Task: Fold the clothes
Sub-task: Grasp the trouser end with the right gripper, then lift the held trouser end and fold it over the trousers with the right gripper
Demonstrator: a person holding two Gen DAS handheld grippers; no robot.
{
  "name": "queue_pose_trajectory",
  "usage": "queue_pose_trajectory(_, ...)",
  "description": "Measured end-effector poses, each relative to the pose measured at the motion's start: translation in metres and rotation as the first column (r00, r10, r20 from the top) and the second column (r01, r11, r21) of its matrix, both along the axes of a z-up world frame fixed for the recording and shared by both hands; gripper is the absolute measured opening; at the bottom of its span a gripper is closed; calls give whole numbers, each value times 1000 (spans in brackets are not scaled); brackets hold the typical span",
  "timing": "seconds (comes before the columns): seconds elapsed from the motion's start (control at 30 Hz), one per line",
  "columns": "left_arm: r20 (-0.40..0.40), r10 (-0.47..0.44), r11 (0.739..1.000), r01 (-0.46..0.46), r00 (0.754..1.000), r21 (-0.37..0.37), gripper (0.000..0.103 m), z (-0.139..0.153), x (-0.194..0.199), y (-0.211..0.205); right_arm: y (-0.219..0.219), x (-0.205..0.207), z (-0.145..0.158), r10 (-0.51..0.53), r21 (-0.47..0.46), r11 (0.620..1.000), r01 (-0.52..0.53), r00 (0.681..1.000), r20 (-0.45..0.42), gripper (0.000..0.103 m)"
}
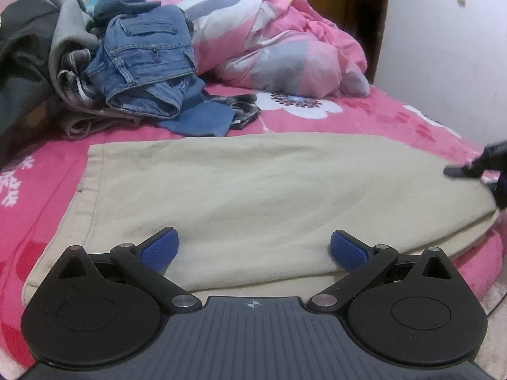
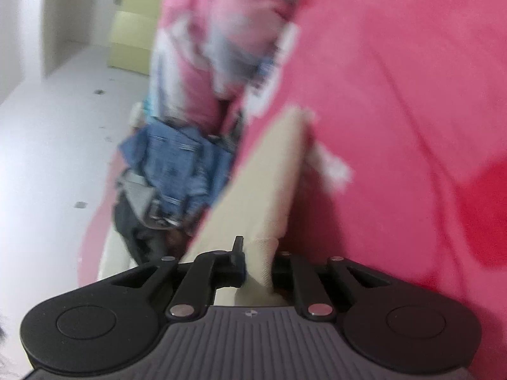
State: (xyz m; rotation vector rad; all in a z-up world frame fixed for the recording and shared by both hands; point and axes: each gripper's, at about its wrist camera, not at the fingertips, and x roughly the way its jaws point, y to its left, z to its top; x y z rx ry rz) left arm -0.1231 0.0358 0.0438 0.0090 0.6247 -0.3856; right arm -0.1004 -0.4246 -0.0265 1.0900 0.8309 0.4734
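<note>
Right gripper (image 2: 256,262) pinched beige cloth (image 1: 253,183) end, likely for folding over; left gripper (image 1: 253,250) spread wide above near edge.

Even soft light; left view sharp, right view motion-blurred; fisheye-warped edges.

Clothes pile (image 1: 126,72) and quilt (image 1: 279,47) crowd bed's (image 1: 364,117) far side

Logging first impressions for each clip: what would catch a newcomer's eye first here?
A flat beige garment fills the middle of the pink bed, with the left gripper open at its near edge. The right gripper is shut on its right end. Crumpled jeans top a pile behind.
</note>
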Motion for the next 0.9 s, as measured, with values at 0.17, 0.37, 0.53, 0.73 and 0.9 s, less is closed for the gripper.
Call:
queue_pose_trajectory(0.17, -6, 5, 1000, -5, 1000, -20, 102, 6, -3, 16, -19, -51, 11, -174, 35, 984, 173, 984, 42, 49)
queue_pose_trajectory(0.37, 3, 21, 998, -21, 1000, -66, 102, 11, 0, 25, -8, -122, 19, -295, 102, 952, 288, 954, 56, 59)
queue_pose_trajectory(0.53, 1, 22, 997, -22, 1000, -70, 102, 9, 3, 25, 49, -143, -13, -272, 176, 944, 279, 960, -64, 62)
queue_pose_trajectory(0.73, -1, 19, 998, -20, 1000, -57, 102, 4, 3, 27, 54, -123, -18, -408, 84, 906, 414, 909, -81, 62)
queue_pose_trajectory(0.9, 2, 23, 997, -23, 1000, -73, 102, 3, 2, 30, 50, -120, -18, -485, 75, 867, 492, 869, -95, 61)
